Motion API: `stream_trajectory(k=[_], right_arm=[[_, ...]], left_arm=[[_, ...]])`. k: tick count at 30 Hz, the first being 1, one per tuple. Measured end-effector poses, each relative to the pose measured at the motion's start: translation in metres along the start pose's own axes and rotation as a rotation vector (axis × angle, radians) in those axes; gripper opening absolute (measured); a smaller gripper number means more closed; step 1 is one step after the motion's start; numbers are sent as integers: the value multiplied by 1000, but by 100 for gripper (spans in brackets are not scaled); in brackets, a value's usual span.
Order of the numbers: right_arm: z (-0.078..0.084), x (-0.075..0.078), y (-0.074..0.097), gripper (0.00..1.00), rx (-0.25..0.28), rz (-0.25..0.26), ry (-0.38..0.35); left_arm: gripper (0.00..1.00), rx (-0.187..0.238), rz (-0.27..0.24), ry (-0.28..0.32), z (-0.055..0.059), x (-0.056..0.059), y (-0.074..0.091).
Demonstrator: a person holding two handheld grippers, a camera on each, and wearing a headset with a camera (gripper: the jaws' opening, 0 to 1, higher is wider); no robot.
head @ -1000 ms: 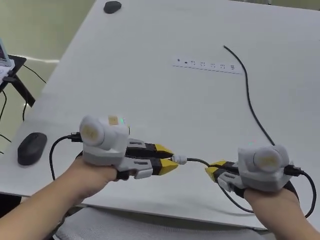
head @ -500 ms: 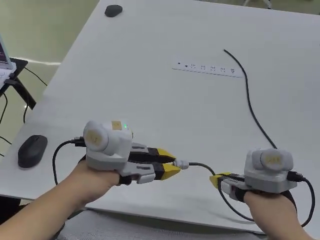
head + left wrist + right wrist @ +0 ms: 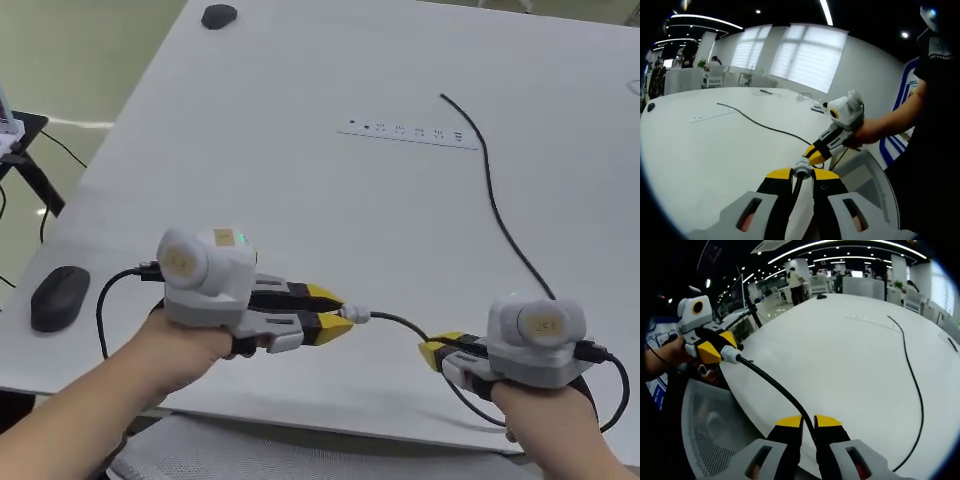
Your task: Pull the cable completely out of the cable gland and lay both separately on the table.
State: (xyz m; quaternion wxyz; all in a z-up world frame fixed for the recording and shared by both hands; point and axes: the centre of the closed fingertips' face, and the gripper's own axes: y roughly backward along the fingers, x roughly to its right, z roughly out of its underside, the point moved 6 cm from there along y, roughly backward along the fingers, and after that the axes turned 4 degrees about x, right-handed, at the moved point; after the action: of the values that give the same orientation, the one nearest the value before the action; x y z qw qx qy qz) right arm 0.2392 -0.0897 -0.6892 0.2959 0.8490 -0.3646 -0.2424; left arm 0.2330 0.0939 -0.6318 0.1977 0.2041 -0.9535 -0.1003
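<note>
A small white cable gland (image 3: 356,316) sits pinched at the tips of my left gripper (image 3: 338,319), which is shut on it; in the left gripper view the gland (image 3: 802,168) shows between the yellow jaws. A black cable (image 3: 398,325) runs out of the gland to my right gripper (image 3: 431,352), which is shut on the cable a short way off. In the right gripper view the cable (image 3: 774,384) rises from my jaws to the gland (image 3: 729,354). Both grippers hang just above the table's near edge (image 3: 330,405).
The cable's long tail (image 3: 497,205) lies across the white table towards the back right. A white power strip (image 3: 405,132) lies mid-table. One dark mouse (image 3: 59,297) sits at the left edge and another (image 3: 218,15) far back. A grey mesh chair (image 3: 240,452) stands below the near edge.
The gap between the two grippers has widened a little, so slightly more cable shows between the gland and the right gripper. Both grips are unchanged.
</note>
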Motion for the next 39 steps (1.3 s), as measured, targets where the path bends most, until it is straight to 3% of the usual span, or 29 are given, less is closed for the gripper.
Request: stream_trajectory(k=[3, 5, 6, 10, 16, 21, 30, 39], right_arm=[[-8, -5, 7, 12, 11, 0, 52], [-23, -15, 12, 18, 45, -5, 158], [-30, -24, 14, 20, 46, -13, 246], [-50, -50, 5, 16, 48, -46, 402], [-59, -75, -7, 13, 35, -96, 557], [-60, -79, -8, 3, 33, -107, 587], [-57, -85, -8, 1, 48, -99, 590], [-57, -79, -8, 0, 46, -95, 499]], left_arm=[[14, 0, 1, -2, 2, -3, 1], [14, 1, 4, 21, 4, -5, 2], [14, 8, 8, 31, 4, -5, 2], [14, 7, 24, 28, 7, -3, 2], [14, 17, 29, 18, 6, -4, 3], [14, 19, 31, 18, 7, -4, 2], [14, 19, 47, -11, 7, -2, 7], [14, 30, 41, -18, 8, -3, 8]])
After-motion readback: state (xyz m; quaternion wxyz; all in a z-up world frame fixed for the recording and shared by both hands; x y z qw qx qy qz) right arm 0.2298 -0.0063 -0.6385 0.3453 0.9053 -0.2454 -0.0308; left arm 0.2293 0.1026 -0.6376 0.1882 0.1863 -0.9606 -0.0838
